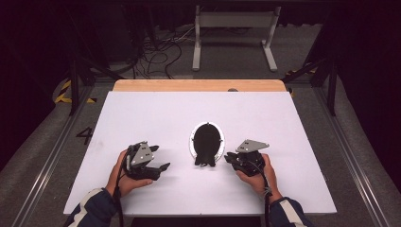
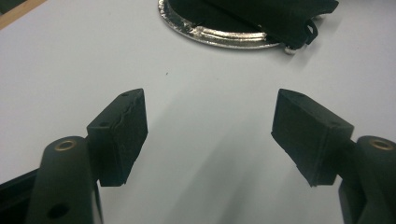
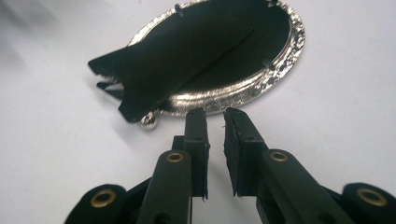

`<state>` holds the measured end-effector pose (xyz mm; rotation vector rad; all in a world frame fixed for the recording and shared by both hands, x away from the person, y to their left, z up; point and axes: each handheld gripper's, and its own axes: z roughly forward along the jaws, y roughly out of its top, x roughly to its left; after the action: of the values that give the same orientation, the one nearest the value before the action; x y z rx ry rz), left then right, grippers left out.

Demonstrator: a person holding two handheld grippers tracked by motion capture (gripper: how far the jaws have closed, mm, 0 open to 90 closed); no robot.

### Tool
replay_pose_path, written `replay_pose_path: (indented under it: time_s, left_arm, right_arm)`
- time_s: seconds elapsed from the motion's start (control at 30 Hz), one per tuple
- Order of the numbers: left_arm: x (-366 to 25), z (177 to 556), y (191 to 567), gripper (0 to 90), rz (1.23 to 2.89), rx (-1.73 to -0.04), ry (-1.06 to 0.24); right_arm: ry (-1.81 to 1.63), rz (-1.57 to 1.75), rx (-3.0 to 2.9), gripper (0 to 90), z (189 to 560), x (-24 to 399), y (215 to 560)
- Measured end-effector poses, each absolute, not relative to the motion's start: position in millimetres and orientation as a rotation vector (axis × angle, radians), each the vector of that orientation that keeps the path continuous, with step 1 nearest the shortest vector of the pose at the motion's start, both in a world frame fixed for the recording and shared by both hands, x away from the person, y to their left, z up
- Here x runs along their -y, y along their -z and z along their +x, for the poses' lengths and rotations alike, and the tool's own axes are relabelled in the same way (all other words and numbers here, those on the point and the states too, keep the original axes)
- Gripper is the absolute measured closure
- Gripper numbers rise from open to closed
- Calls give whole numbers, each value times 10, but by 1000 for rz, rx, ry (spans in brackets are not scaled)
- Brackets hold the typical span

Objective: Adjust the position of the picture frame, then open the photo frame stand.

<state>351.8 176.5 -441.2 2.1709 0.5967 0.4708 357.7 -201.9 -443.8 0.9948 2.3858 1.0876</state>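
An oval silver-rimmed dish lies in the middle of the white table, and a black drawstring pouch rests on it with its neck hanging over the near rim. My left gripper sits left of the dish, a hand's width away. Its jaws stand wide apart over bare table, with the dish rim and pouch ahead. My right gripper is just right of the dish. Its jaws stand a narrow gap apart with nothing between them, tips close to the rim and pouch.
A wooden strip runs along the table's far edge. Beyond it, on the floor, are loose cables and a grey metal stand. A small silver bead hangs at the dish's near rim.
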Motion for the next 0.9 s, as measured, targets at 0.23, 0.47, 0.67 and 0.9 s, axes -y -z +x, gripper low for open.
replay_pose_path:
  time_s: [0.23,0.47,0.67,0.9]
  left_arm:
    - [-1944,3327,4475,241,2205,-571,-499]
    - [-2157,3225,4542,219,2218,-613,-501]
    - [-2367,3123,4586,211,2207,-688,-494]
    - [-2454,3145,4590,202,2162,-739,-474]
  right_arm:
    - [-1089,942,-2465,785,3530,2063,4428]
    - [-1065,933,-2498,757,3439,2032,4455]
    - [-1031,920,-2513,739,3423,1960,4454]
    - [-1030,920,-2547,699,3431,1876,4472]
